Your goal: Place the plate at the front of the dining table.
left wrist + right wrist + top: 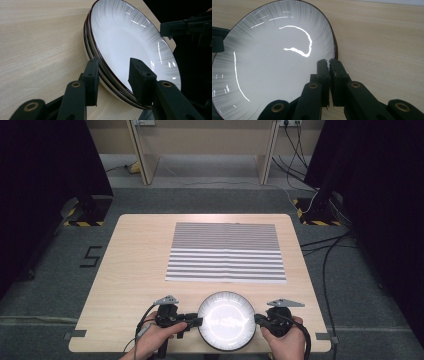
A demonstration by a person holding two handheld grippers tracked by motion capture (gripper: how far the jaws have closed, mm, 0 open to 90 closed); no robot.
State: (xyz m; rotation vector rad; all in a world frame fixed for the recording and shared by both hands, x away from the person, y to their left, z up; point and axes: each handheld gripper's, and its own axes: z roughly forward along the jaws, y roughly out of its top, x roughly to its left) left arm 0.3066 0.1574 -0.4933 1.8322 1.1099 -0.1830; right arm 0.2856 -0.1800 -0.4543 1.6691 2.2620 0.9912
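The plates [226, 321] sit stacked at the worktop's [135, 265] near edge, the left gripper [113, 75] wide astride their rim, the right gripper [329, 67] pinched on the opposite rim; no lift is evident yet, placement remains.

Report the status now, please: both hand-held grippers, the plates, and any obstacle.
Left hand-held gripper open, jaws straddling the plate stack's rim. Right hand-held gripper shut at the opposite rim. Stack at near table edge. Striped mat beyond; nothing in the way.
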